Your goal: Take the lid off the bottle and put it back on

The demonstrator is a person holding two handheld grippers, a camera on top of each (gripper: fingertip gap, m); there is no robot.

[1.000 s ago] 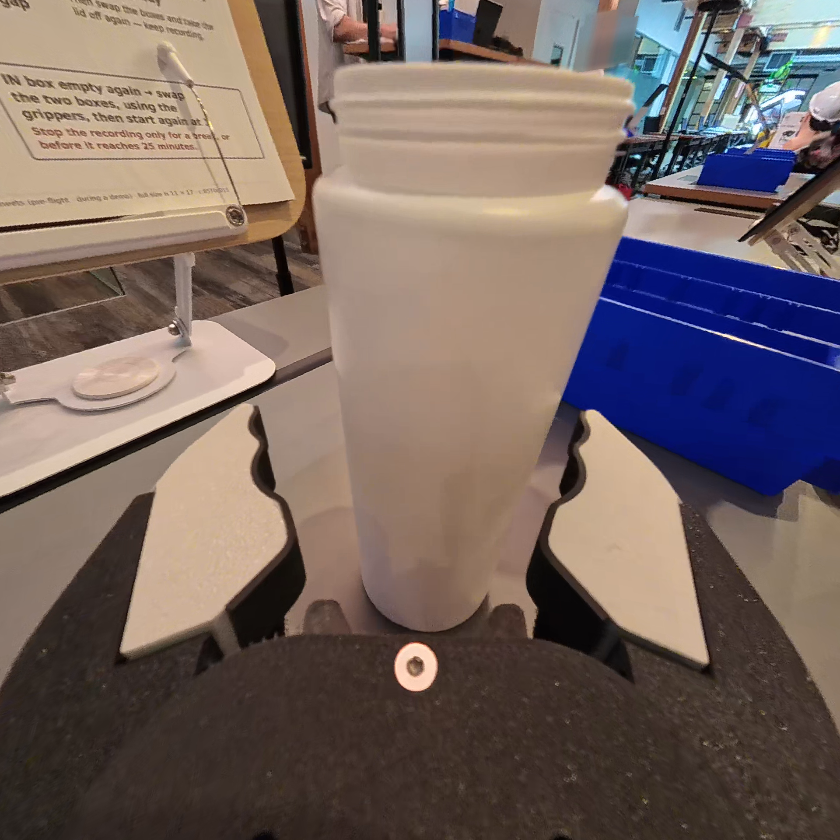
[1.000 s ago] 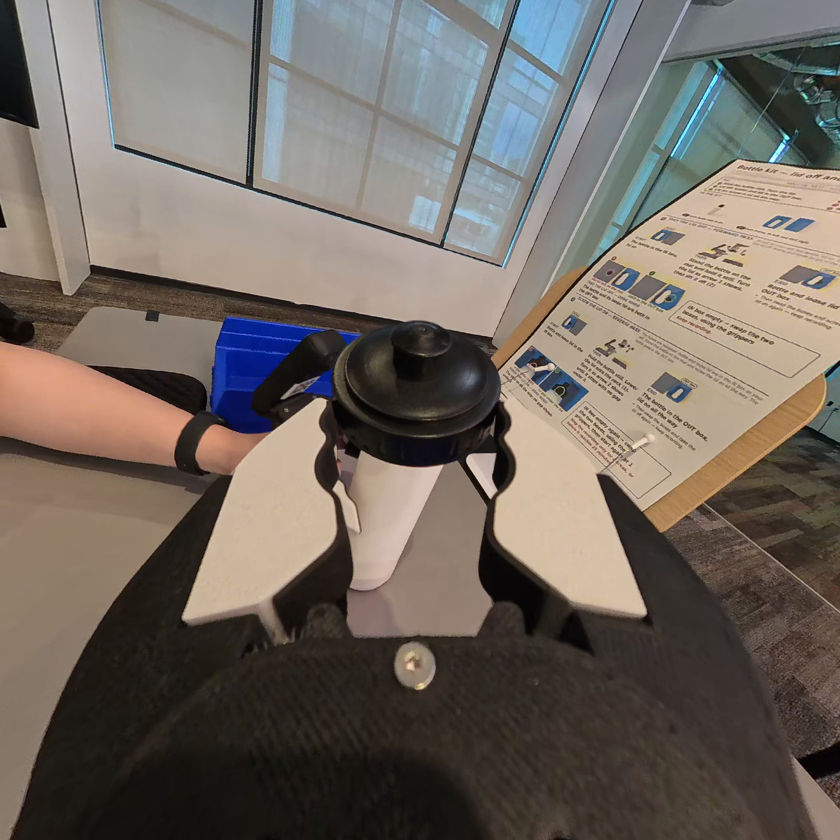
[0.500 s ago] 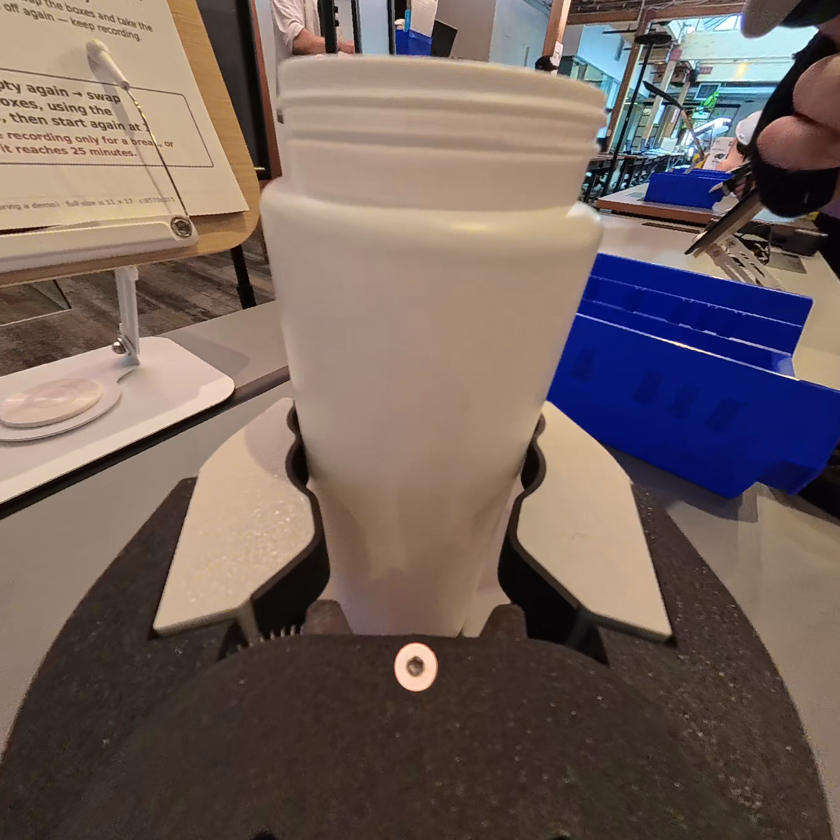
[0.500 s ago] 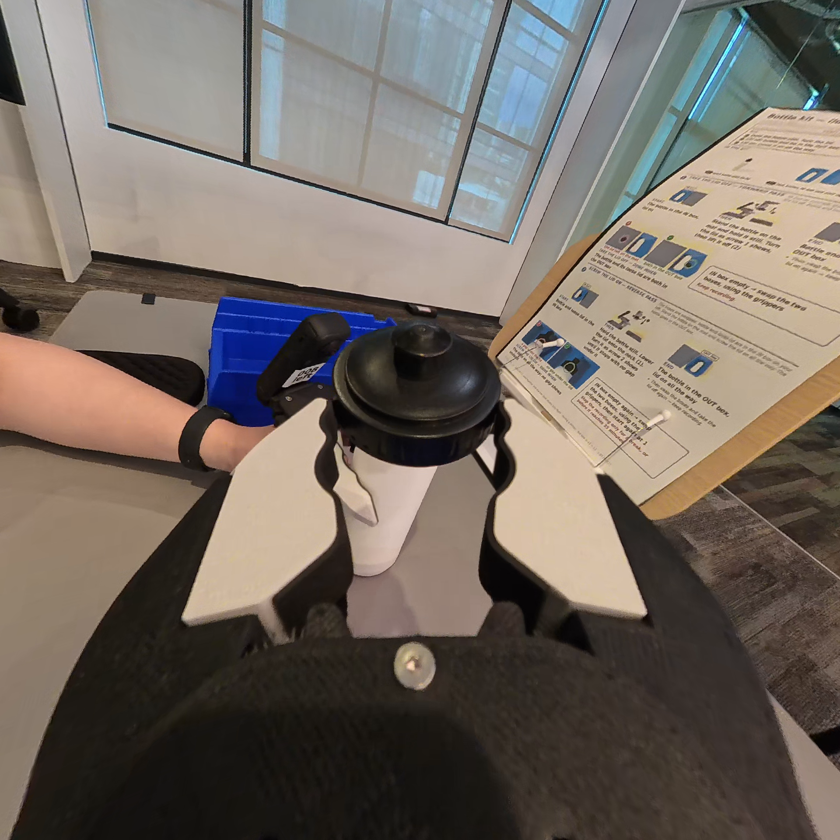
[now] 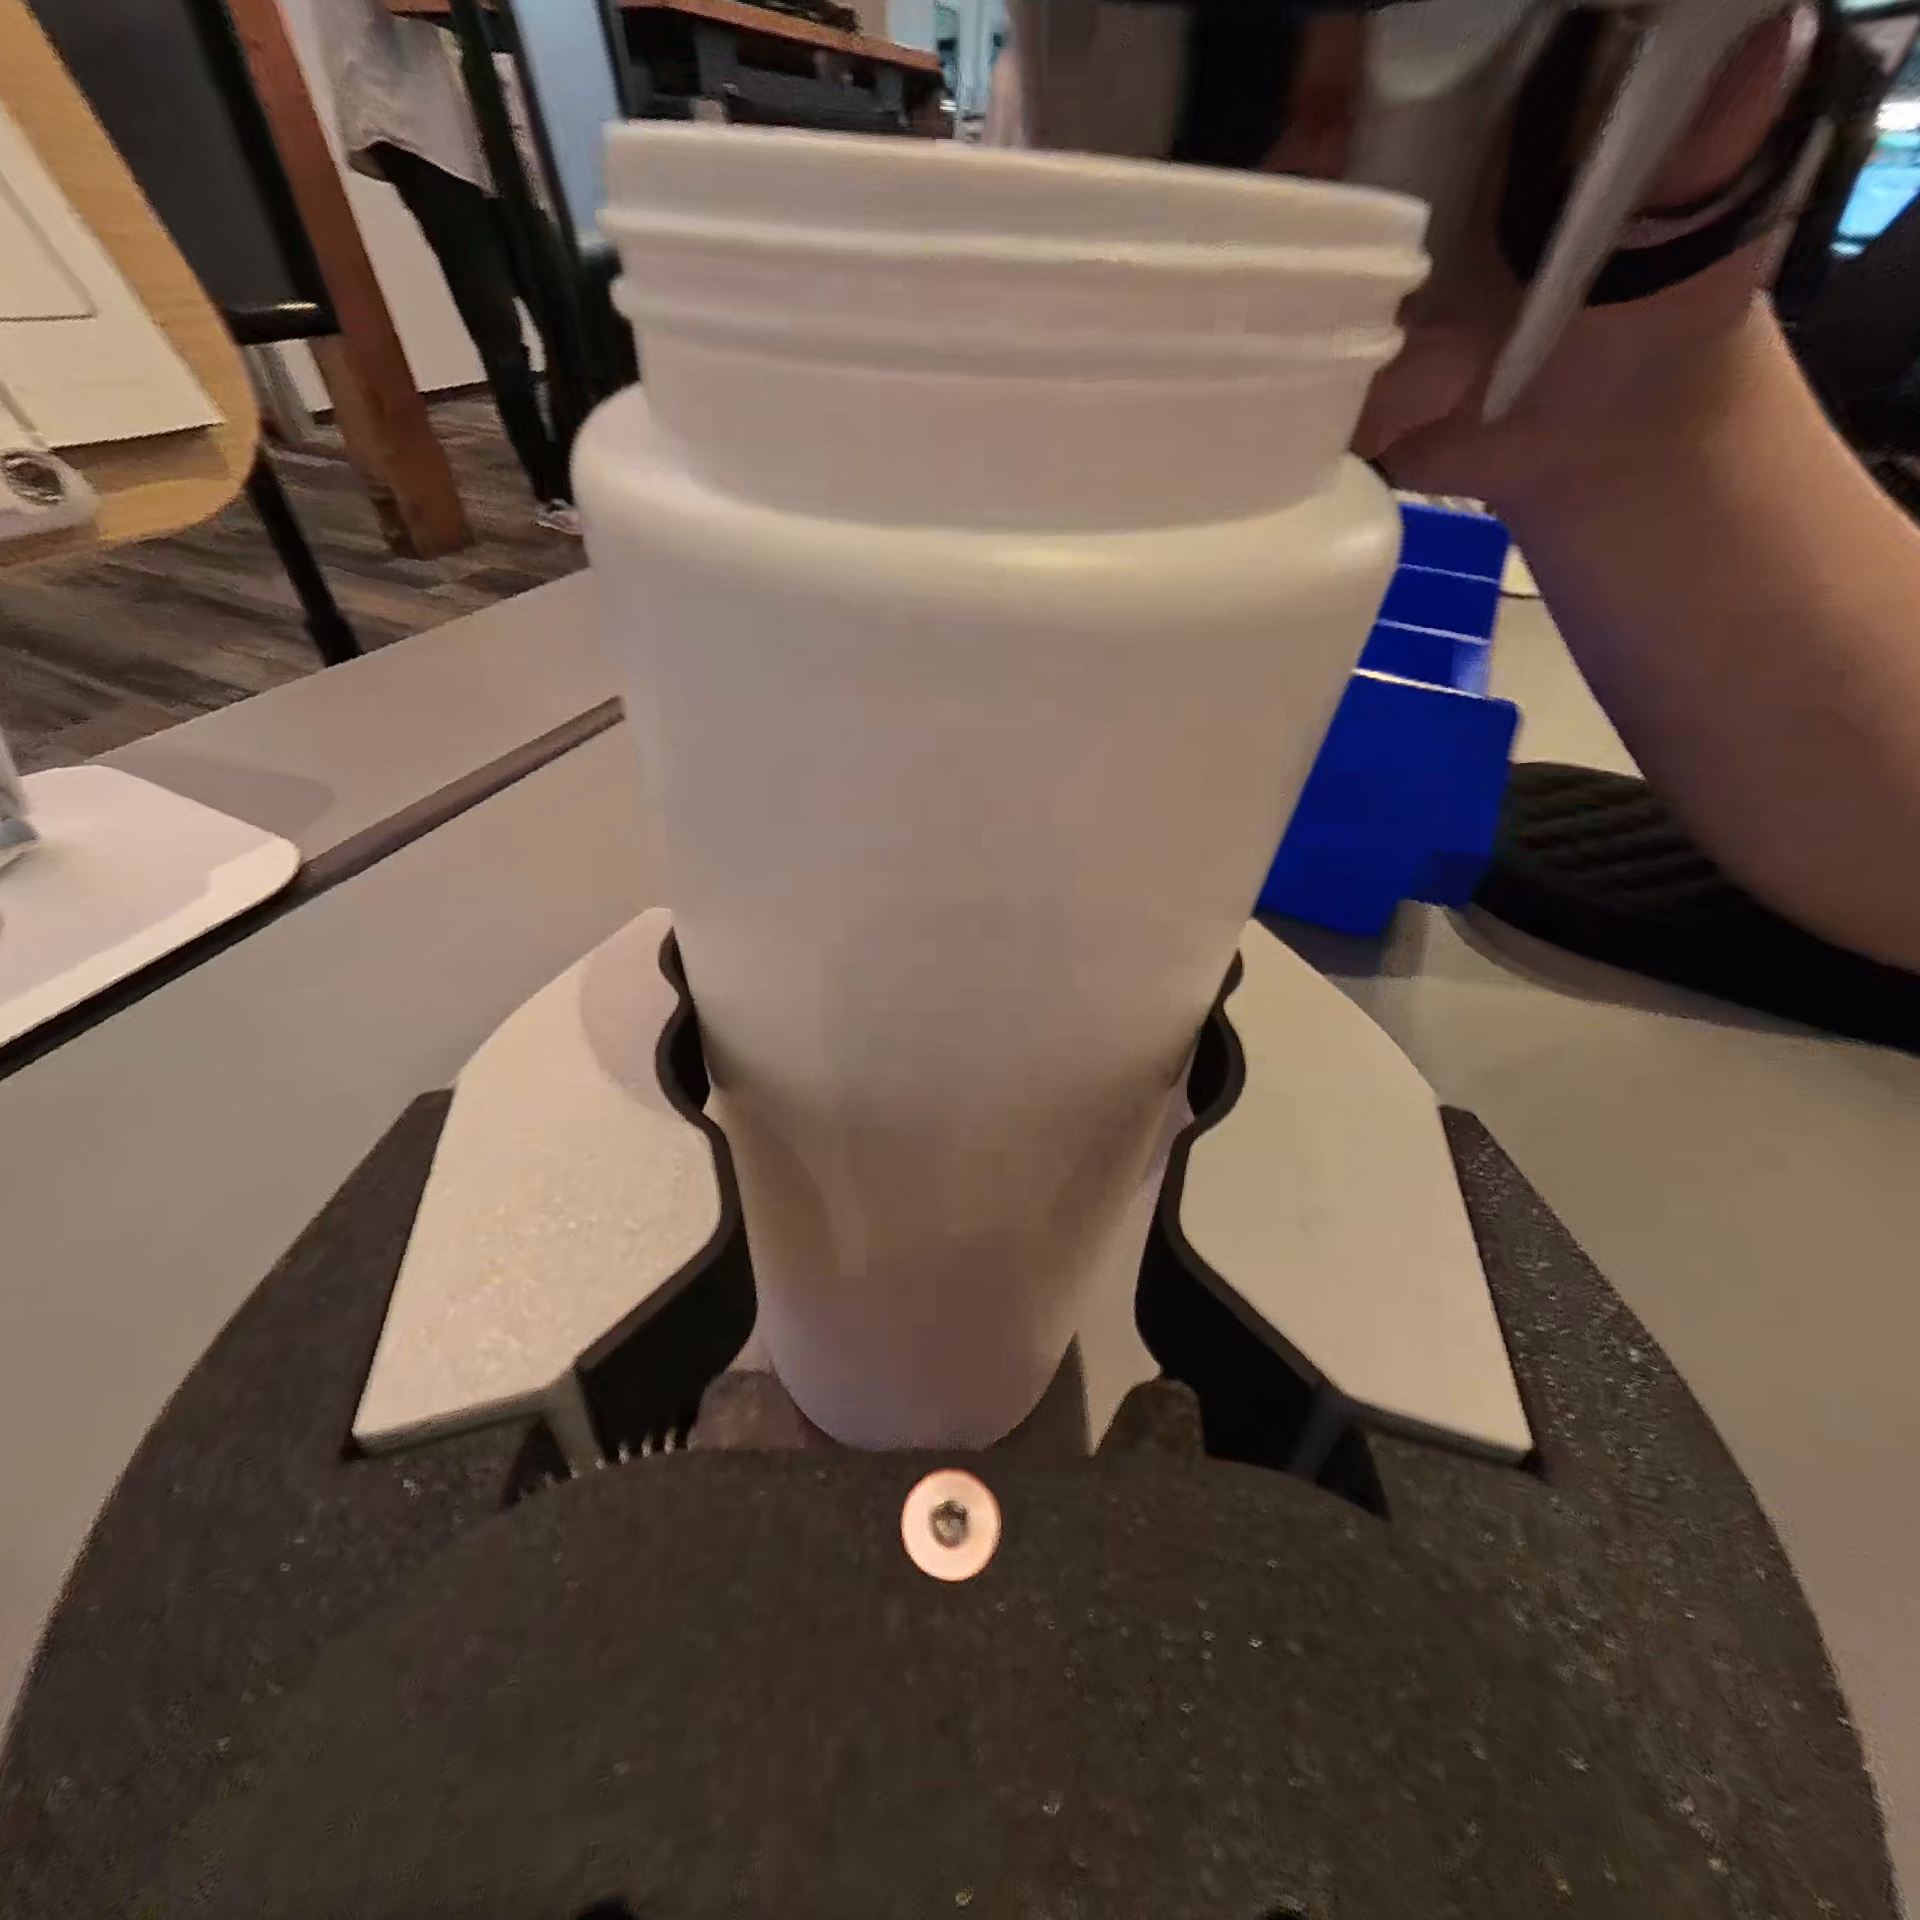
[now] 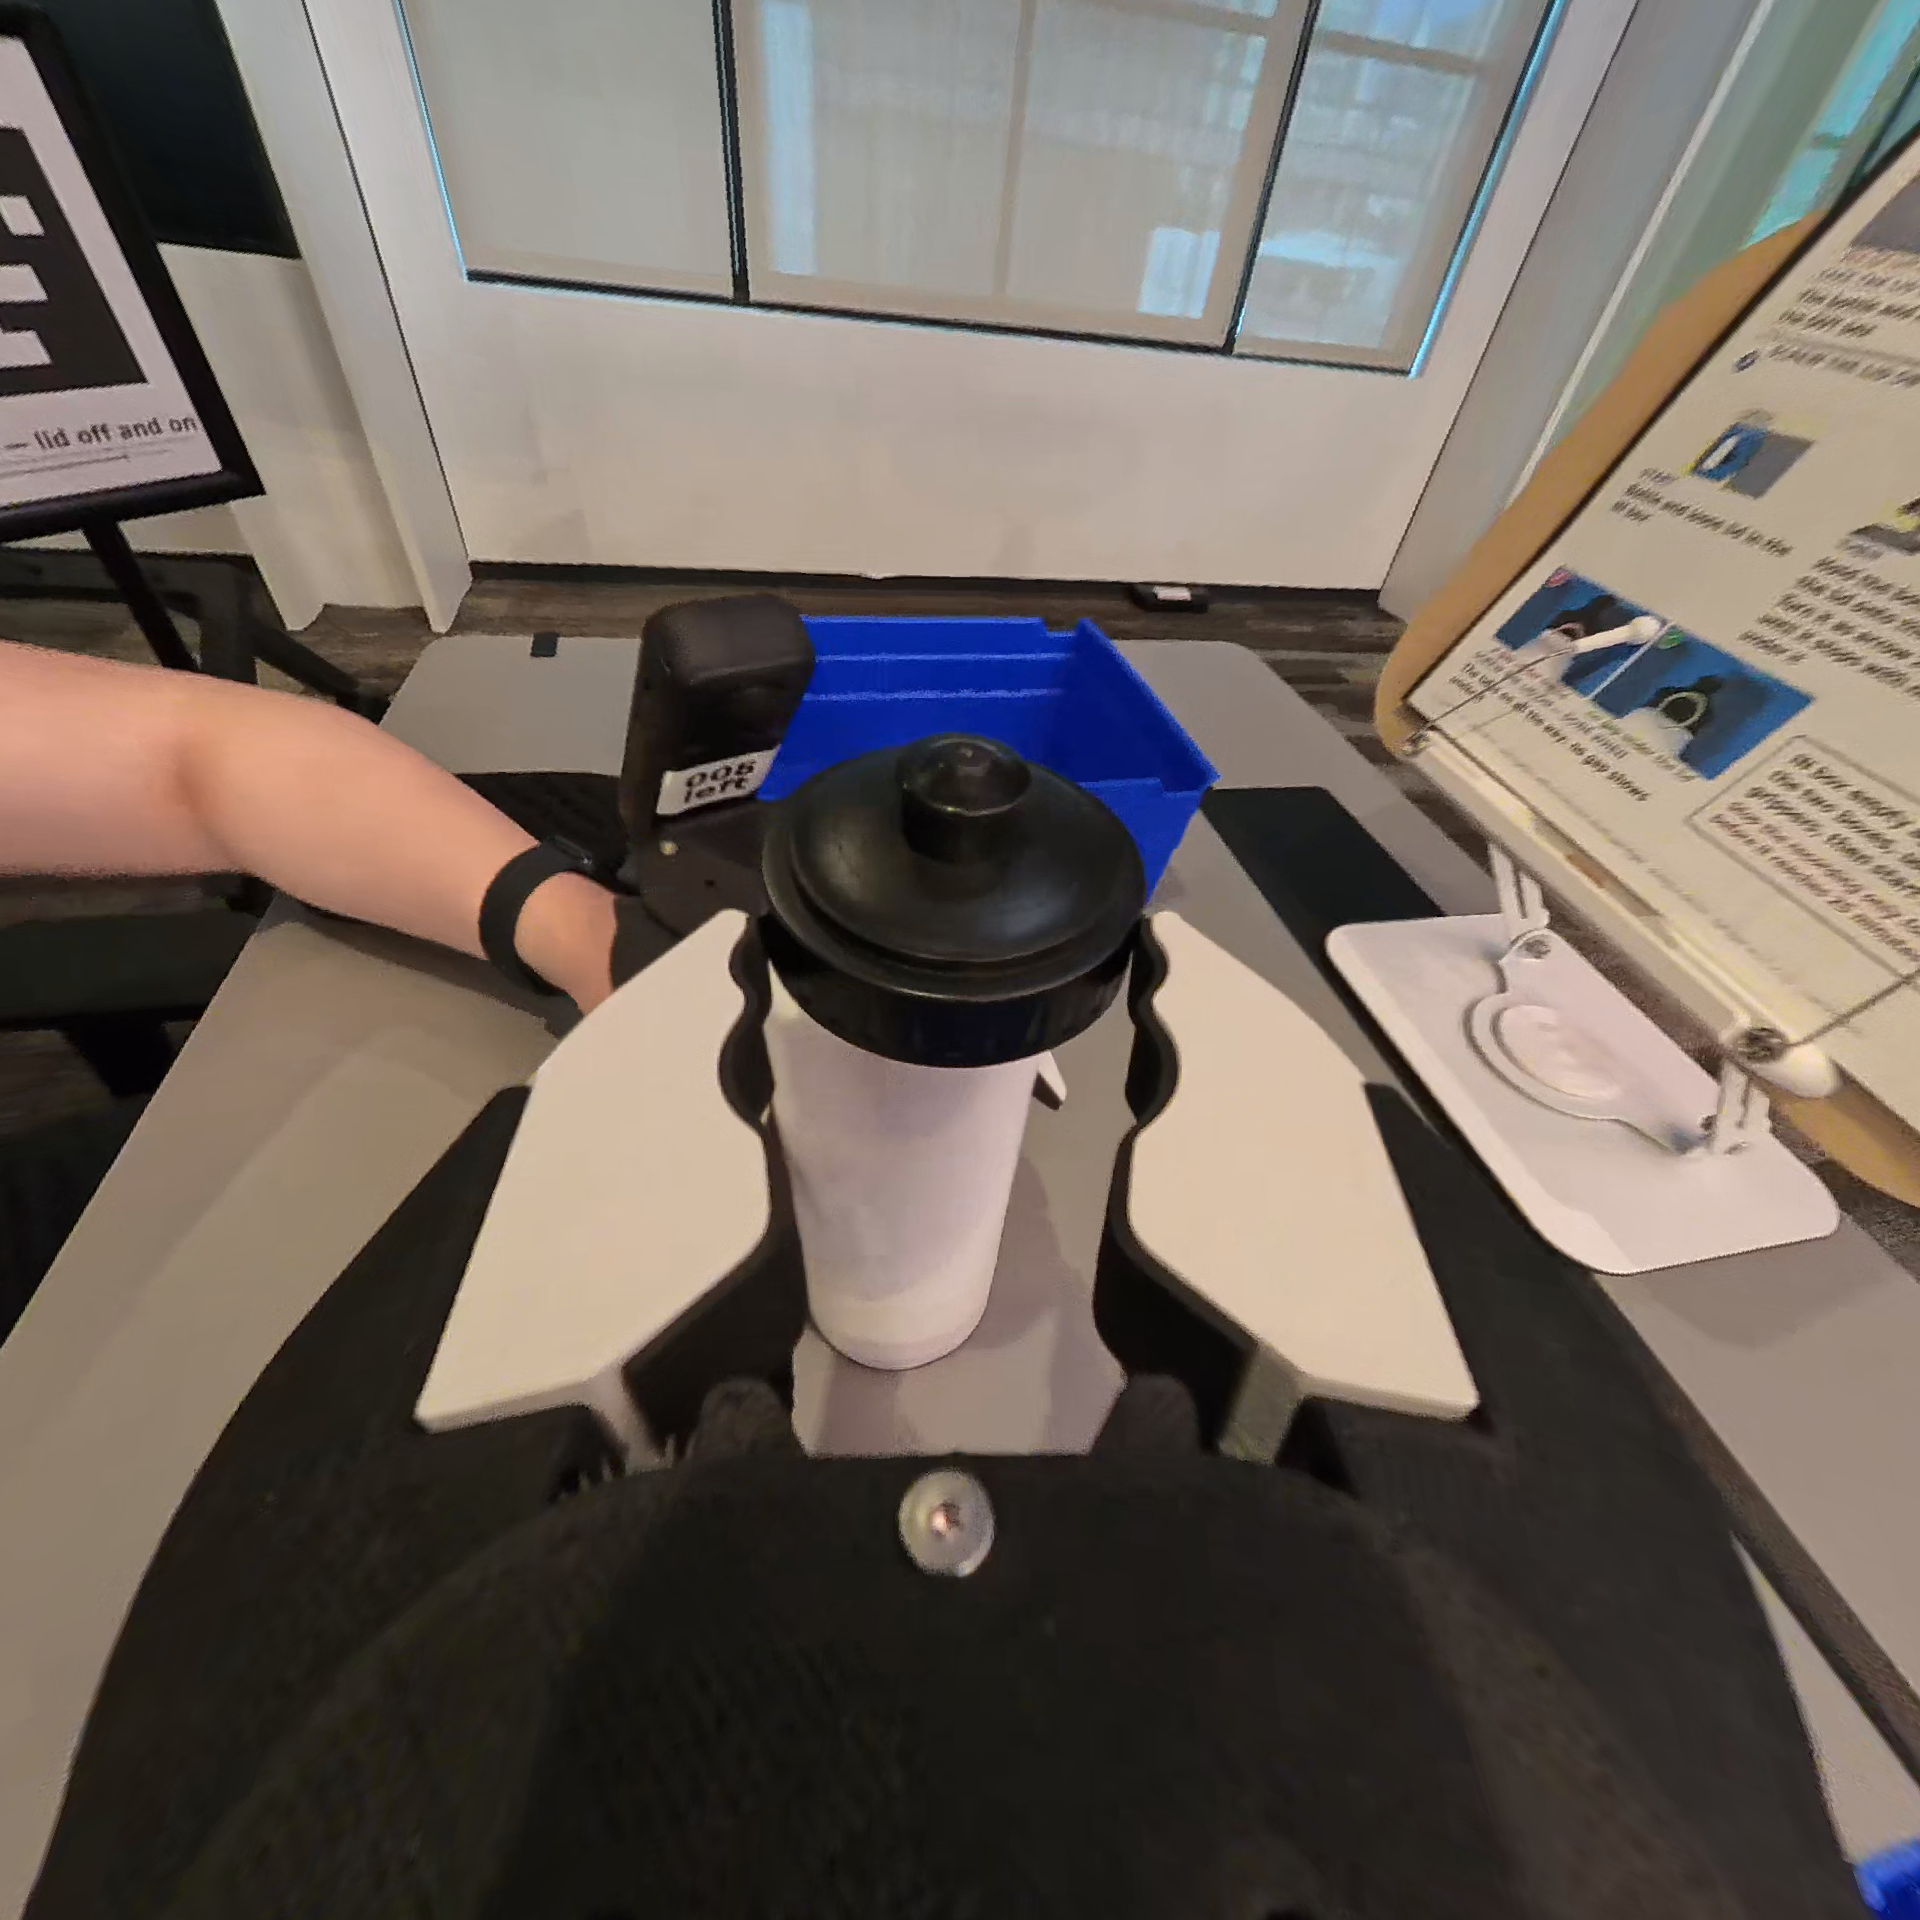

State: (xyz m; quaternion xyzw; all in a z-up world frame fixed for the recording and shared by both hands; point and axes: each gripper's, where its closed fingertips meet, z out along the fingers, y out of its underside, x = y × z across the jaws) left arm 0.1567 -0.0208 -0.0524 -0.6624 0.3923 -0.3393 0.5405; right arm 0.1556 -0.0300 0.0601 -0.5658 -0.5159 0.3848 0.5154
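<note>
clamping the left gripper (image 5: pixel 951 1184) onto the upright white bottle (image 5: pixel 977 790), open a second ago, we steady it on the table while the right gripper (image 6: pixel 945 997) holds the black lid (image 6: pixel 951 904) above its open neck, ready to screw down.

Grey table (image 6: pixel 260 1143) carries white bottle (image 6: pixel 894 1195), blue bin (image 6: pixel 987 707), white stand base (image 6: pixel 1579 1143).
</note>
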